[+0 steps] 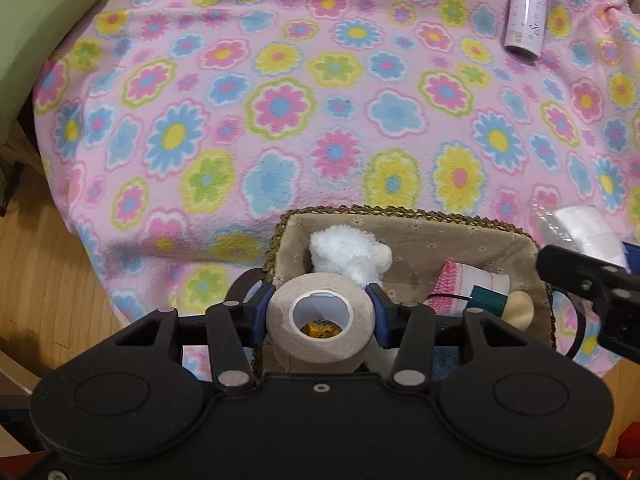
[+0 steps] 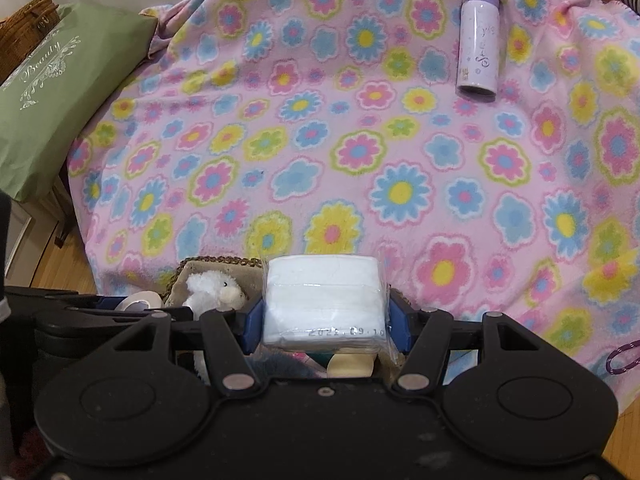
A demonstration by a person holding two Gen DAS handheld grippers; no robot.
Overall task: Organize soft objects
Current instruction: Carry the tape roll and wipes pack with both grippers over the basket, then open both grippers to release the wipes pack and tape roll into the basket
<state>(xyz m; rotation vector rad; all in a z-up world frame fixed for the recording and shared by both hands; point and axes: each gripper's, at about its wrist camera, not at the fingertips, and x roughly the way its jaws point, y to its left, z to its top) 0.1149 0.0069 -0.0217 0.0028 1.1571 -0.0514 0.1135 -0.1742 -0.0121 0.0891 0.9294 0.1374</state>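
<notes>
My left gripper (image 1: 320, 314) is shut on a beige roll of tape (image 1: 320, 336) and holds it over the near end of a woven, fabric-lined basket (image 1: 420, 224). In the basket lie a white plush lamb (image 1: 348, 256), a pink and white knitted item (image 1: 472, 280) and a cream piece with a teal part (image 1: 520, 308). My right gripper (image 2: 324, 316) is shut on a white tissue pack in clear wrap (image 2: 322, 300), above the basket's right side (image 2: 208, 262). The lamb also shows in the right wrist view (image 2: 212, 288).
A pink flowered blanket (image 1: 280, 100) covers the surface under the basket. A lilac bottle (image 1: 524, 12) lies at the back right; it also shows in the right wrist view (image 2: 478, 40). A green cushion (image 2: 52, 92) sits at the left. Wooden floor (image 1: 44, 280) lies beyond the blanket's left edge.
</notes>
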